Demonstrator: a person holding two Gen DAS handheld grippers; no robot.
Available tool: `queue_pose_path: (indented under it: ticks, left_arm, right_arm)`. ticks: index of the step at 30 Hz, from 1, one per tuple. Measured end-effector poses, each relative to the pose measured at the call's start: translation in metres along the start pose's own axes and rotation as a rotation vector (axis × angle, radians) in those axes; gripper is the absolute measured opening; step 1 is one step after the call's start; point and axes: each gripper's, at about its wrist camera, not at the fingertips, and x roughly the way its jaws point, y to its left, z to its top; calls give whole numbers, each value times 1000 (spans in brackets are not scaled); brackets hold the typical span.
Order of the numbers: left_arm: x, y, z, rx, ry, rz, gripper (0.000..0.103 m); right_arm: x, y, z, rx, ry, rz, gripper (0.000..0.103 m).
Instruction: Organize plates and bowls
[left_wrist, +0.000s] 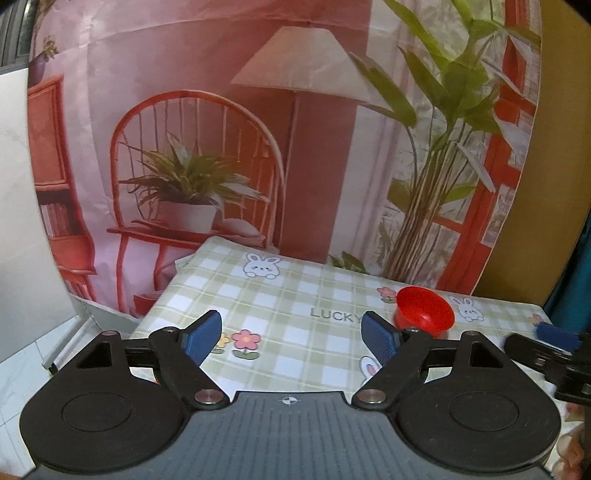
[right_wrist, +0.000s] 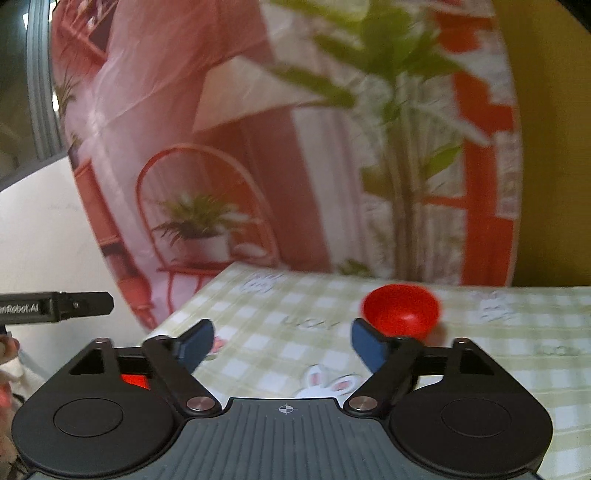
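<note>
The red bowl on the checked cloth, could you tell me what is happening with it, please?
A person holds a two-finger gripper in each hand above the table. The left gripper and right gripper are both open and hold nothing. The red bowl stands upright on the cloth, ahead of the fingers and untouched. No plates are in view.

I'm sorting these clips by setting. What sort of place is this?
Probably a staged home-style tabletop rather than a real kitchen: a table under a bunny-print checked tablecloth, a printed backdrop of a chair, lamp and plants hung behind it, and a red bowl on the cloth.
</note>
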Motion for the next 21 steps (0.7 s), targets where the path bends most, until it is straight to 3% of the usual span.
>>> queue_pose_path:
  ticks: [1, 5, 10, 21]
  left_arm:
    - [0, -6, 1, 5, -4, -7, 85]
    - [6, -24, 1, 39, -8, -7, 85]
    - [17, -53, 0, 131, 8, 3, 84]
    - [56, -84, -4, 186, 37, -79, 81]
  right_arm:
    - [-7, -7, 0, 1, -17, -13, 96]
    - [-29, -31, 0, -3, -65, -63, 102]
    - [-46, -57, -1, -12, -124, -98, 103]
    - [-29, -104, 5, 44, -101, -100, 103]
